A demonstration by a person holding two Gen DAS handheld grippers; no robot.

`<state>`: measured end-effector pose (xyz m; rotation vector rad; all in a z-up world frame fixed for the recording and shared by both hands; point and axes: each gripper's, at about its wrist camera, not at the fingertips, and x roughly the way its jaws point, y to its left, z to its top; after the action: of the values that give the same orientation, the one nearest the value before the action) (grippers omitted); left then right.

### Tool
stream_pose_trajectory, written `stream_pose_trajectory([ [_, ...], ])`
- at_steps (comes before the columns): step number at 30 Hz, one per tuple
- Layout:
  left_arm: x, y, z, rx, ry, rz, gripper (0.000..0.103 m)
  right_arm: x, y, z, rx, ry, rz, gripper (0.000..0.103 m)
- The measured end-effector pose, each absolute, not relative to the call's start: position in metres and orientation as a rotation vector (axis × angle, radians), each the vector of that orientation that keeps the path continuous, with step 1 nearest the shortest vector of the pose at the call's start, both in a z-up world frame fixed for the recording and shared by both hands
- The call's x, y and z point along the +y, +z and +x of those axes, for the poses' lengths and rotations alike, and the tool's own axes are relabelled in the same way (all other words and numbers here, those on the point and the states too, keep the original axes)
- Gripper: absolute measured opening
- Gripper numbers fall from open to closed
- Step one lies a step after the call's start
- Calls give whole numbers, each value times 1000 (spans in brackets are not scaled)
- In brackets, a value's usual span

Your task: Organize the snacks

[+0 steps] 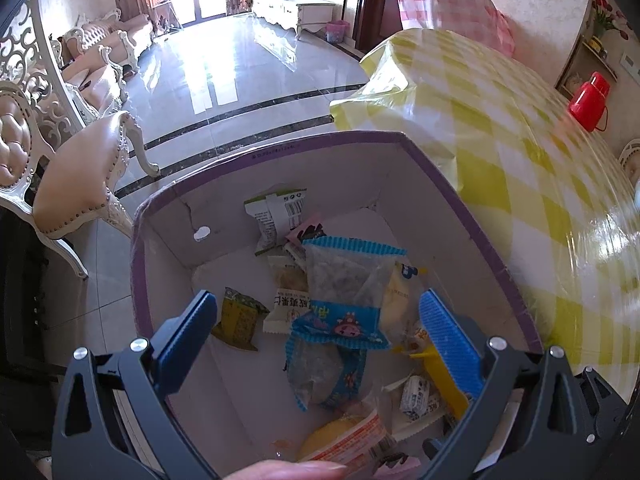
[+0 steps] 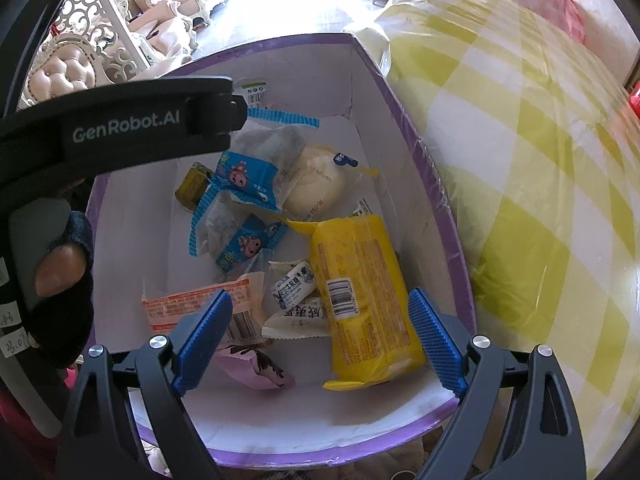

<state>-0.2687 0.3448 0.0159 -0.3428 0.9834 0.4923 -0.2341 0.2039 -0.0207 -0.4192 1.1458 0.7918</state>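
A white cardboard box with a purple rim point(image 1: 440, 184) point(image 2: 424, 152) holds several wrapped snacks. My left gripper point(image 1: 318, 308) hangs open over it, above a blue-edged clear packet point(image 1: 340, 320) that its pads do not touch. An olive packet point(image 1: 238, 320) and a green-and-white packet point(image 1: 276, 216) lie further in. My right gripper point(image 2: 320, 300) is also open over the box, empty, above a long yellow pack point(image 2: 360, 292). Around it lie a pale round bun point(image 2: 316, 188), an orange-and-white packet point(image 2: 192, 304) and a pink packet point(image 2: 256, 364).
The box stands against a table covered in a yellow-and-white checked cloth point(image 1: 520, 184) with a red flask point(image 1: 588, 100) on it. An upholstered chair point(image 1: 80, 184) stands left of the box on a glossy tiled floor. The left gripper's black housing point(image 2: 120, 128) crosses the right wrist view.
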Motion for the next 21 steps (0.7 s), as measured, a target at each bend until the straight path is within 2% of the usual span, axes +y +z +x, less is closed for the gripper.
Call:
stream_pose_trajectory([
  [21, 349, 9, -266, 999, 511, -340, 101, 205, -26, -235, 1157, 792, -418, 87],
])
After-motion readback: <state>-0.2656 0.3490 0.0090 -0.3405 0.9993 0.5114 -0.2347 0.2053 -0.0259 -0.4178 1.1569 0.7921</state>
